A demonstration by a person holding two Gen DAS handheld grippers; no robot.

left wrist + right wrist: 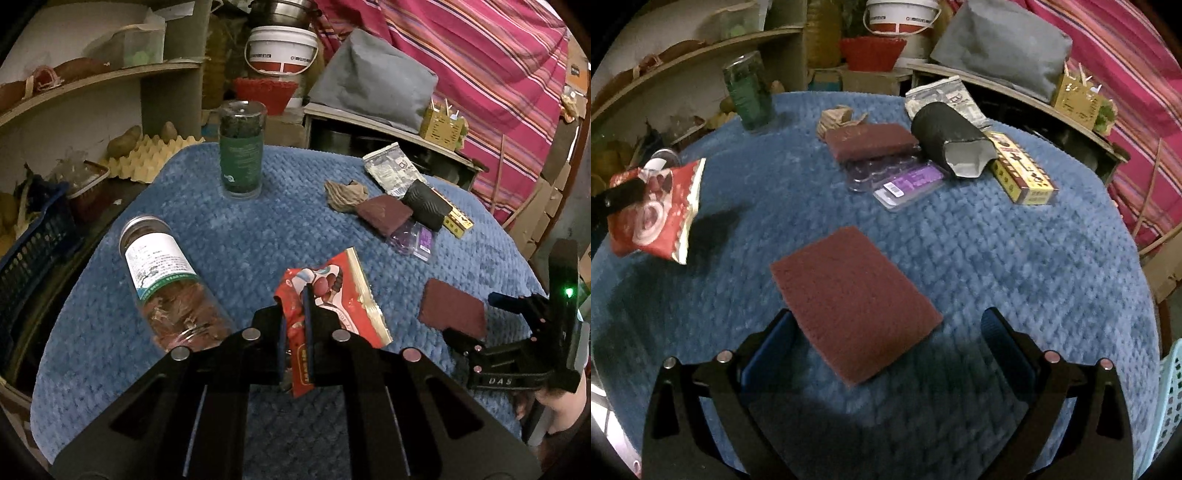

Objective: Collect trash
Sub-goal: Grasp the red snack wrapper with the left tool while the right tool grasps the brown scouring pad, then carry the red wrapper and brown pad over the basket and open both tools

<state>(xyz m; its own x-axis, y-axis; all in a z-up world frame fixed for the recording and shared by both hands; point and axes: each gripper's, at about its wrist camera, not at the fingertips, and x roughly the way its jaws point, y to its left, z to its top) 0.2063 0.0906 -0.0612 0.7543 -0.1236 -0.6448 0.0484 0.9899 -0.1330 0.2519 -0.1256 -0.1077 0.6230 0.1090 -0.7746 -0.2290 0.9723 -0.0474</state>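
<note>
While wrapper [325,295] clamped: two pads [855,302], two jars [242,147].

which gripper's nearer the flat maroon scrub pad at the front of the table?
Right. The right gripper is open with its fingers straddling the maroon scrub pad. The left gripper is off to the pad's left, shut on the red snack wrapper.

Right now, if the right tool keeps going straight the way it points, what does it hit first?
Most likely the flat dark red scouring pad lying on the blue knitted table cover. The right tool is open, and the pad's near end already lies between its blue fingers. Height above the pad is unclear.
</note>
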